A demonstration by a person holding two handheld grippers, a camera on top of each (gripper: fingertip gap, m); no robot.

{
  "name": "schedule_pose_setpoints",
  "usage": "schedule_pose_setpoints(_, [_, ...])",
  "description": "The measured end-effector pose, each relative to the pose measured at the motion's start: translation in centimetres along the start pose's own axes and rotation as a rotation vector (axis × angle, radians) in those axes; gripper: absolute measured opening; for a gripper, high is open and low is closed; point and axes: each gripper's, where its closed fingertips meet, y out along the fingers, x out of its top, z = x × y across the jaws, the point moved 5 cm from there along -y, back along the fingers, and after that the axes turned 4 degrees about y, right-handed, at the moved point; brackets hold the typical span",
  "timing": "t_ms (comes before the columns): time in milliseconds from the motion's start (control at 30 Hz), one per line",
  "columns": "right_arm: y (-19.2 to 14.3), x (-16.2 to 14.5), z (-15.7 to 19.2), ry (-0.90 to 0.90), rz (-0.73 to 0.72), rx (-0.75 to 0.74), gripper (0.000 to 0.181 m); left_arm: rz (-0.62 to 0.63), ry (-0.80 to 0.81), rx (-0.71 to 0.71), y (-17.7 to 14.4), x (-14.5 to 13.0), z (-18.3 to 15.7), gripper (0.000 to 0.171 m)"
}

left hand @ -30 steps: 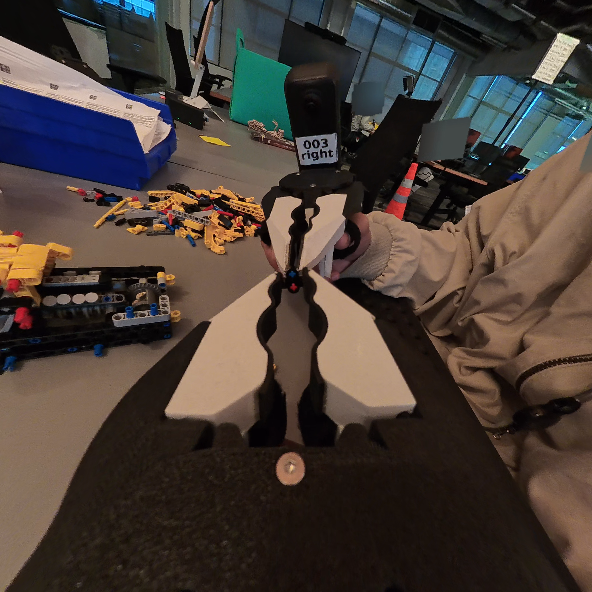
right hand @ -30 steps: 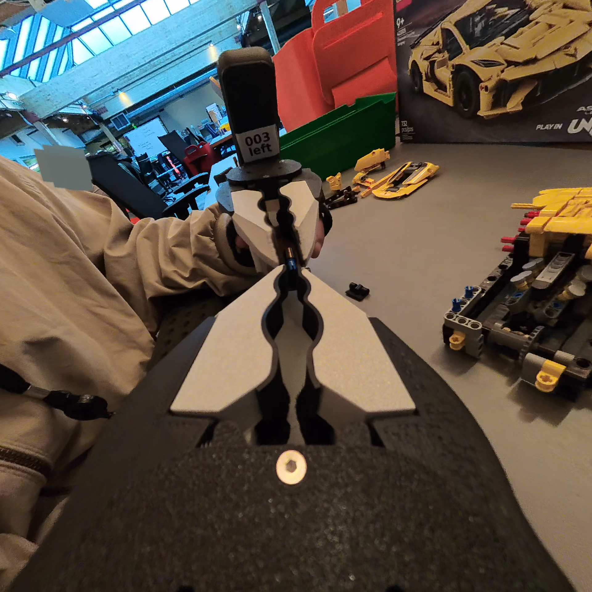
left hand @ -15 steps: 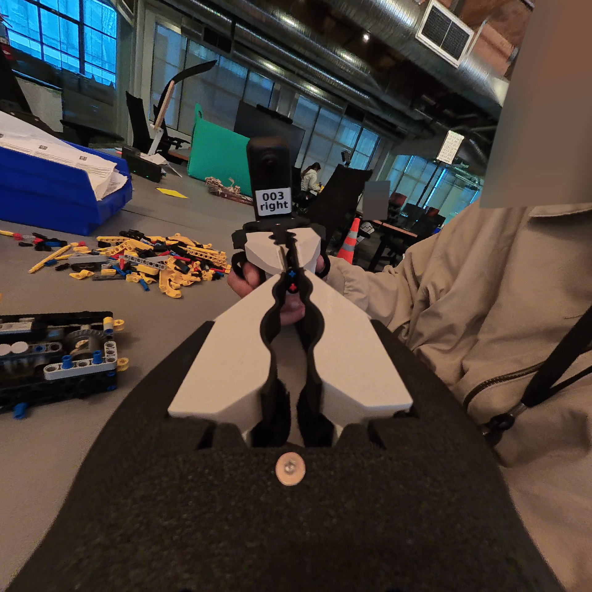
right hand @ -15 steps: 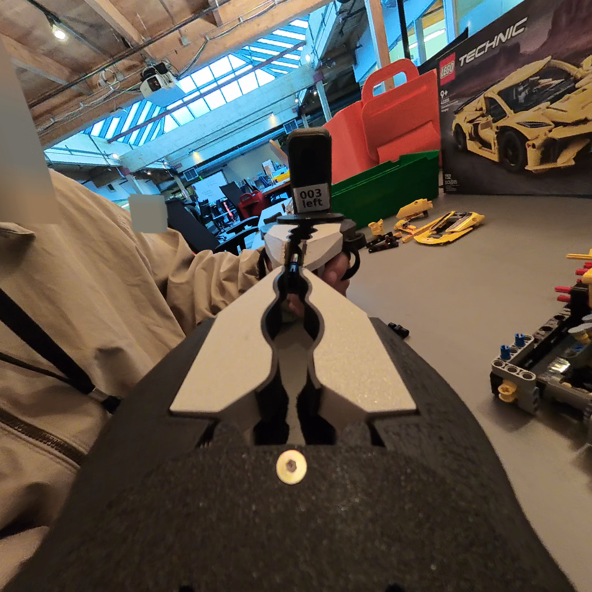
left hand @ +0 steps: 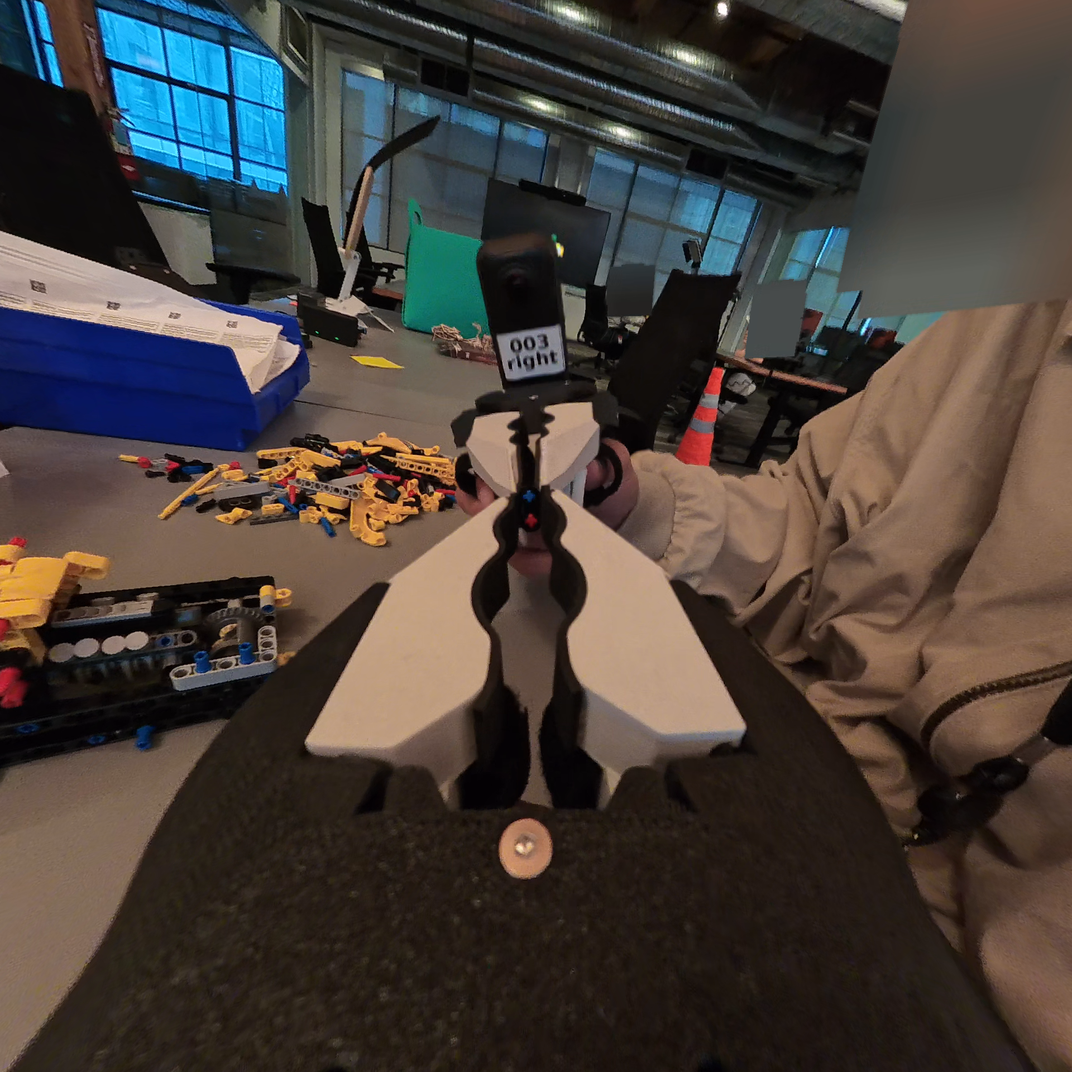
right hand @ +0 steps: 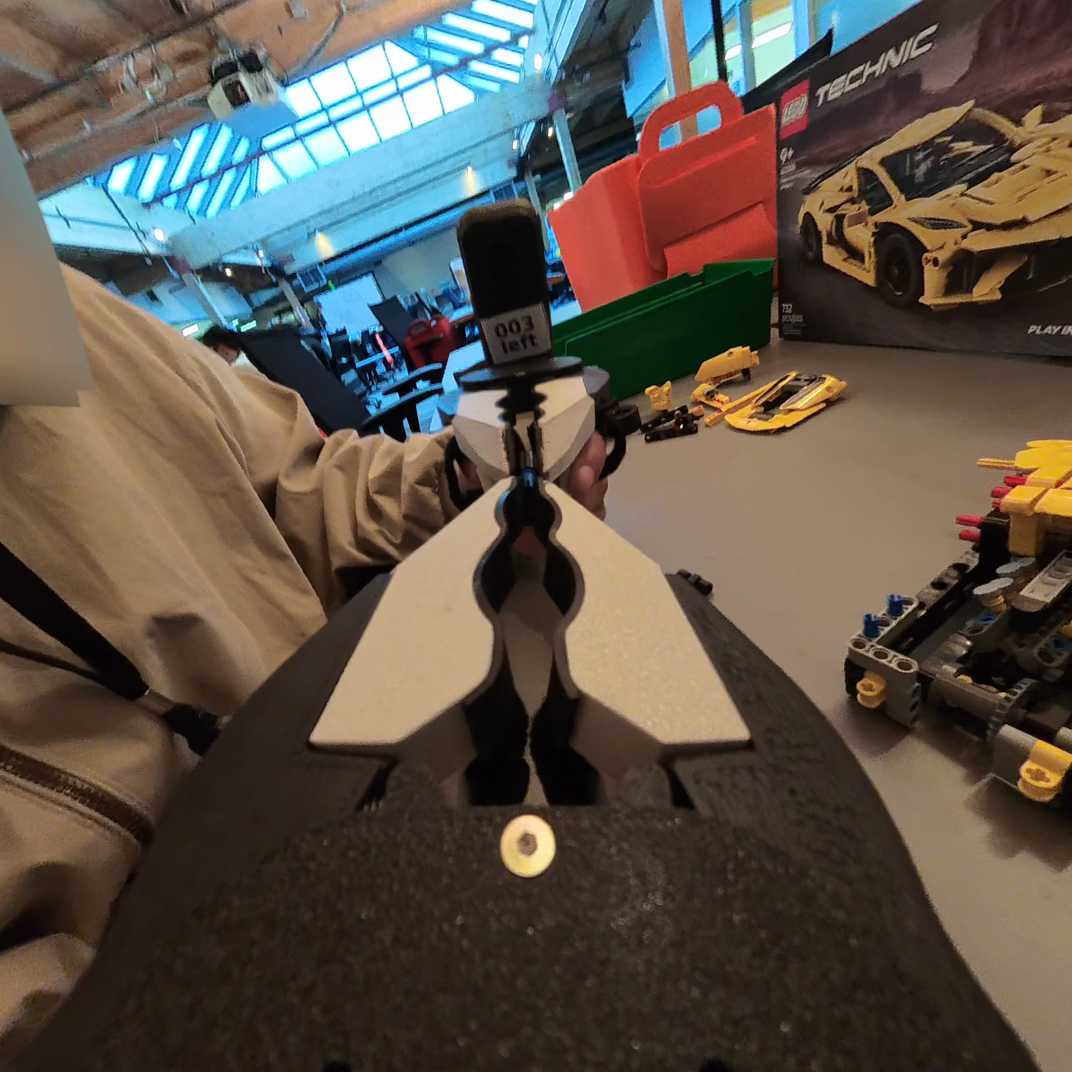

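Observation:
My left gripper [left hand: 529, 520] and my right gripper [left hand: 529, 494] point at each other, tip to tip, above the near edge of the grey table [left hand: 406, 371]. Both are shut, and a small black piece [left hand: 529, 509] with a blue and a red pin end sits pinched where the tips meet. In the right wrist view, my right gripper [right hand: 527, 498] meets the left gripper [right hand: 527, 471] at the blue pin [right hand: 527, 480]. I cannot tell which tips carry which part. A hand in a beige sleeve [left hand: 754, 522] holds each gripper.
A partly built black and yellow toy car chassis [left hand: 145, 638] lies on the table, also in the right wrist view [right hand: 986, 638]. Behind are a pile of loose parts [left hand: 348, 481], a blue bin with papers [left hand: 145, 394], a green bin [right hand: 667, 330], yellow panels [right hand: 777, 394] and a boxed set [right hand: 928, 174]. My left and right fingertips are right by each other.
Both grippers rose from low over the table and tilted upward, staying tip to tip on the small piece. They drew apart half a second ago and are closer again now.

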Motion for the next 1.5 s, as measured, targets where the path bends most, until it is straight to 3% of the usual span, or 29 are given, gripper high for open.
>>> schedule_pose_setpoints(133, [-0.1,0.0,0.3,-0.023,0.012,0.019,0.001,0.004,0.036,0.001,-0.1,0.3,-0.4,0.005])
schedule_pose_setpoints(167, [-0.3,0.2,0.4,-0.006,-0.004,0.029,0.000,-0.083,0.016,0.015,-0.8,1.3,-0.2,0.006])
schedule_pose_setpoints(200, [-2.1,1.0,-0.4,0.013,-0.079,-0.015,0.000,-0.273,-0.056,0.053,-3.4,3.6,1.1,0.006])
schedule_pose_setpoints(233, [-5.0,2.3,-1.1,0.054,-0.188,-0.018,0.000,-0.463,-0.141,0.113,-7.4,6.0,3.1,0.006])
schedule_pose_setpoints(267, [-7.3,3.1,-1.4,0.055,-0.248,-0.024,0.000,-0.557,-0.147,0.195,-10.6,7.1,4.6,0.006])
schedule_pose_setpoints(333, [-8.8,3.0,-2.5,0.067,-0.254,-0.089,0.000,-0.496,-0.115,0.209,-10.9,6.6,4.7,0.007])
schedule_pose_setpoints(433, [-5.1,2.1,-2.2,0.093,-0.156,-0.038,0.000,-0.361,-0.103,0.086,-6.9,4.7,3.1,0.007])
schedule_pose_setpoints(500, [-2.1,1.4,-1.2,0.038,-0.113,-0.024,0.001,-0.288,-0.108,0.047,-5.1,3.4,2.4,0.007])
schedule_pose_setpoints(567, [0.3,0.9,-0.3,-0.070,-0.121,-0.034,0.029,-0.259,-0.172,-0.012,-3.6,2.5,1.8,0.006])
schedule_pose_setpoints(600, [1.0,0.7,0.0,-0.132,-0.110,-0.059,0.033,-0.237,-0.193,-0.038,-2.8,2.1,1.4,0.007])
schedule_pose_setpoints(700, [-0.1,2.0,0.7,-0.236,-0.199,-0.129,0.029,-0.170,-0.193,-0.081,-1.2,1.1,0.4,0.007])
schedule_pose_setpoints(767, [-1.0,1.8,0.4,-0.205,-0.229,-0.114,0.011,-0.155,-0.141,-0.073,-0.8,0.8,0.0,0.007])
schedule_pose_setpoints(933, [0.2,0.9,1.0,-0.131,-0.142,-0.018,0.011,-0.169,-0.050,-0.061,-0.6,1.0,-0.7,0.007])
schedule_pose_setpoints(1100, [0.5,0.7,1.3,-0.104,-0.144,0.017,0.007,-0.140,-0.014,-0.048,-0.5,0.7,-0.7,0.007])
schedule_pose_setpoints(1433, [0.5,0.7,1.7,-0.107,-0.180,0.052,0.003,-0.169,-0.072,-0.082,-0.1,0.6,-1.1,0.007])
schedule_pose_setpoints(1500, [0.3,0.5,1.7,-0.168,-0.132,0.027,0.003,-0.143,-0.093,-0.088,0.1,0.4,-1.1,0.007])
